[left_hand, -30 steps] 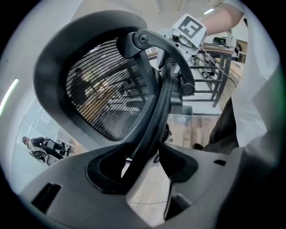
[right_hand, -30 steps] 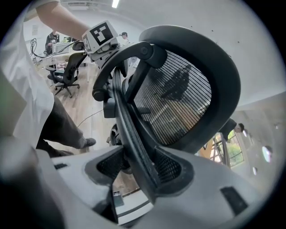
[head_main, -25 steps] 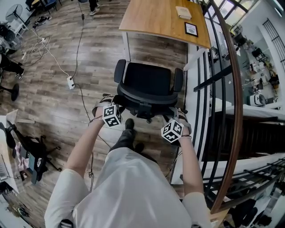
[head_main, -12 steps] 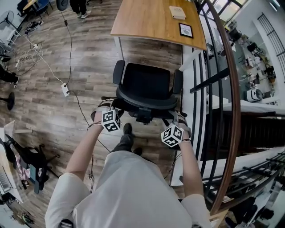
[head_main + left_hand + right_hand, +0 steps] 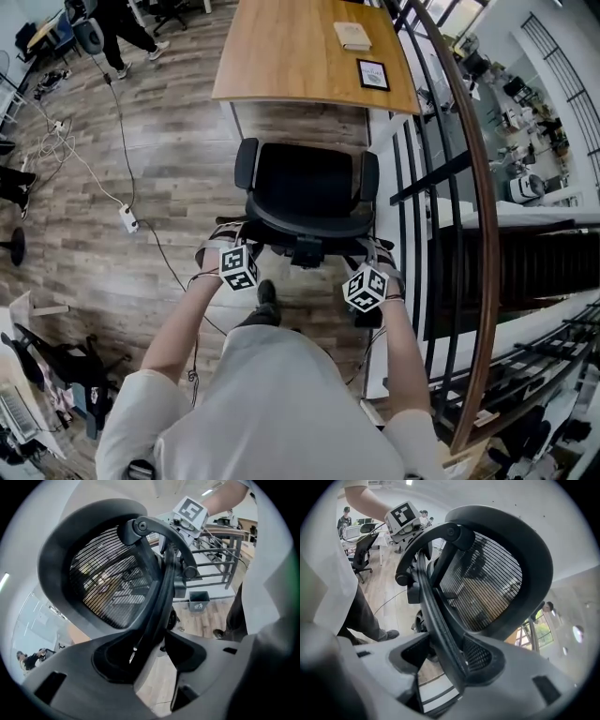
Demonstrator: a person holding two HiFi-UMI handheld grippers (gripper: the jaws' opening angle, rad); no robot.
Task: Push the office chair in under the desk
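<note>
Two grippers are on the backrest of the office chair [image 5: 305, 178], one at each side of it. The left gripper [image 5: 225, 231] has just been closing its jaws. In the left gripper view, the dark rim of the backrest [image 5: 108, 588] runs down between the jaws of this gripper [image 5: 157, 651], which clamp it at a wide opening. The right gripper [image 5: 371, 246] holds the opposite side of the backrest in the same way. In the right gripper view, the rim [image 5: 483, 588] passes between the jaws of that gripper [image 5: 440, 660] and lies against the ribbed pad at the right. Both grippers point downward and forward, with the person's arms stretched out behind them.

The chair stands on the wooden floor [image 5: 169, 159] and its seat faces the desk [image 5: 291, 56]. It is near the desk's front edge but not under it, and a strip of floor shows between them. A notebook [image 5: 352, 36] and a small framed picture [image 5: 373, 73] lie on the desk. A black railing [image 5: 466, 169] with a wooden handrail runs along the right side. On the left, a white power strip [image 5: 125, 218] lies on the floor.
</note>
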